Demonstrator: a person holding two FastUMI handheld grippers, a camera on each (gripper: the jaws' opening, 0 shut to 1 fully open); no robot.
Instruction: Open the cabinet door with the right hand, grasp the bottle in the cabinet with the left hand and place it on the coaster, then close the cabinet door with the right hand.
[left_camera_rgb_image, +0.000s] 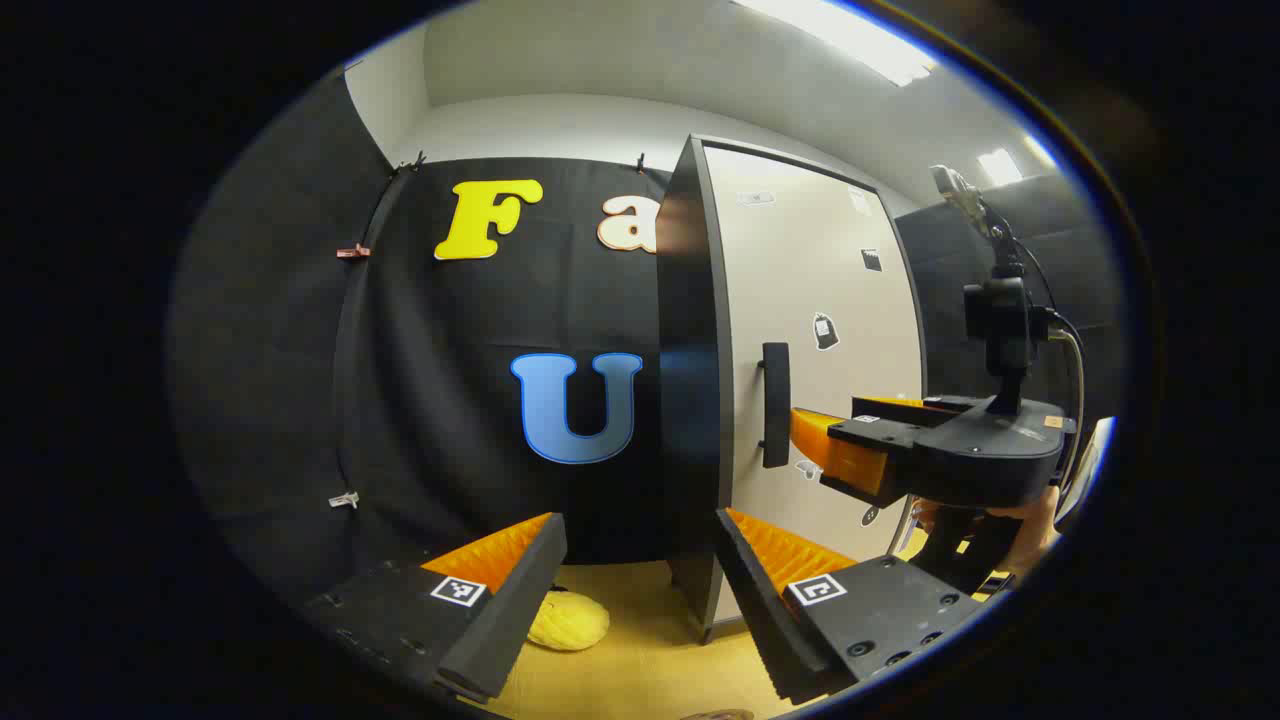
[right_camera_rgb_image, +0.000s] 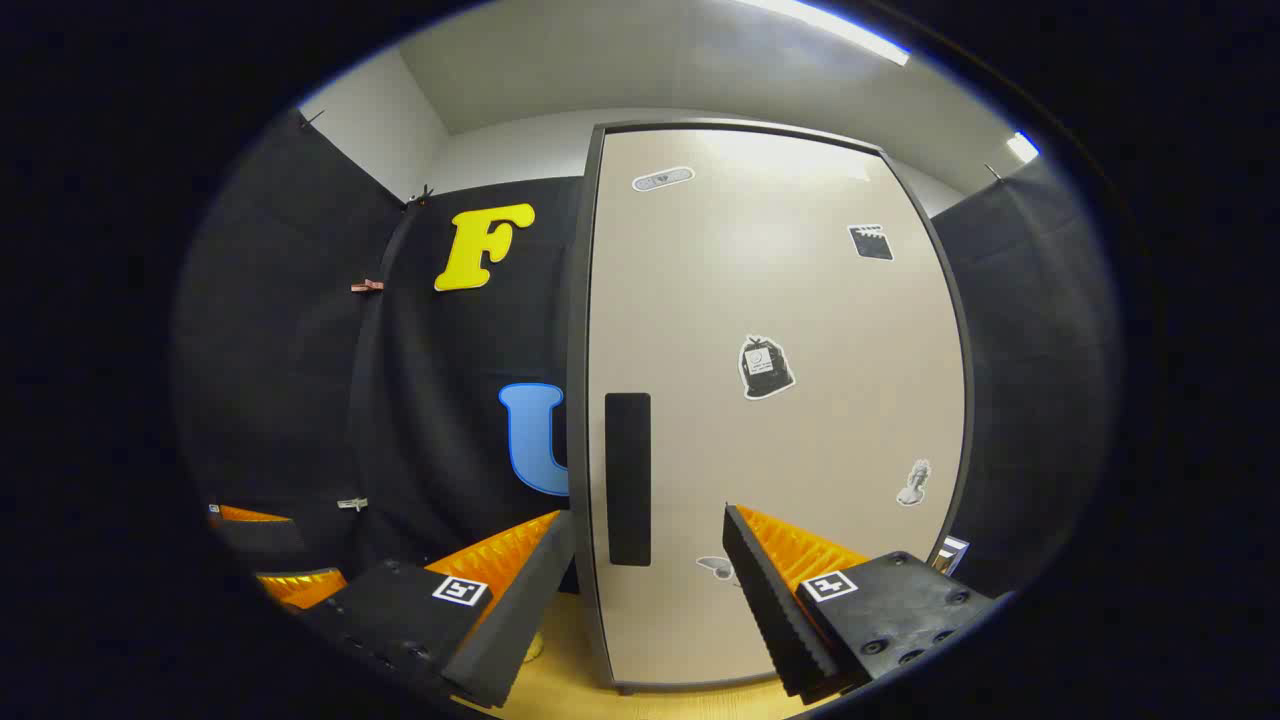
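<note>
Still early: in the left gripper view the left gripper (left_camera_rgb_image: 640, 585) hangs with jaws wide and empty, while the right gripper (left_camera_rgb_image: 850, 450) nears the handle (left_camera_rgb_image: 775, 405). In the right gripper view its jaws gape before the closed cabinet door (right_camera_rgb_image: 780, 400); the bottle stays hidden.
</note>
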